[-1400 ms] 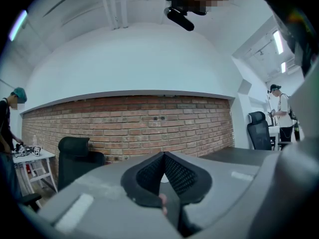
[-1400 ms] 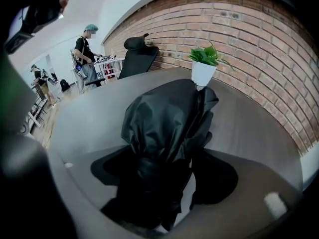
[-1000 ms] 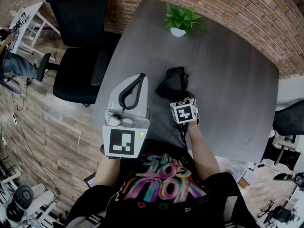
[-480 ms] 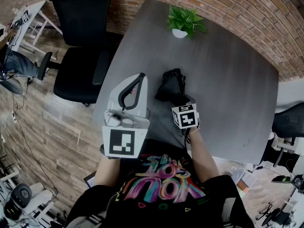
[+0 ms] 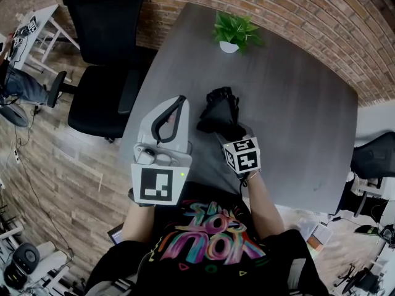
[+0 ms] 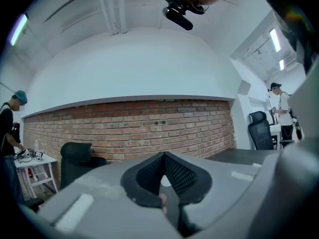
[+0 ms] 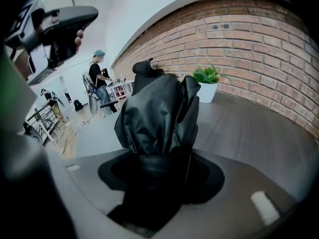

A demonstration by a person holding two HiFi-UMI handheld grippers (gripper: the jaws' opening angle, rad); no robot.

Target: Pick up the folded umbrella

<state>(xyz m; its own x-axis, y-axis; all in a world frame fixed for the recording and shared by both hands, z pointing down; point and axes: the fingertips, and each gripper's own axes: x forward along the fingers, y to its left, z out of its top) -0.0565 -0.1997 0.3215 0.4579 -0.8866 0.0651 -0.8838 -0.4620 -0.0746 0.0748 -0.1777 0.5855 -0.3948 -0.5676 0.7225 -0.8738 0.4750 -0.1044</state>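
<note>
Grey table (image 5: 296, 110), brick-walled room. Nearest, on left: left gripper (image 5: 179, 99) held level, jaws together, nothing between. On right: right gripper (image 5: 231, 132) angled down, jaws just been closing, clamped on folded umbrella (image 5: 218, 111), black, bunched, over table middle. Beyond: potted plant (image 5: 233, 31) near far table edge, brick wall (image 5: 308, 17), black chair (image 5: 99, 48) off left.

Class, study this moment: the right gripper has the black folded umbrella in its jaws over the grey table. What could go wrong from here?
1. The right gripper, whose jaws have just been closing, pinches the black folded umbrella near one end through loose fabric; it may sag or slip out.
2. A forward swing could knock the white-potted green plant on the grey table.
</note>
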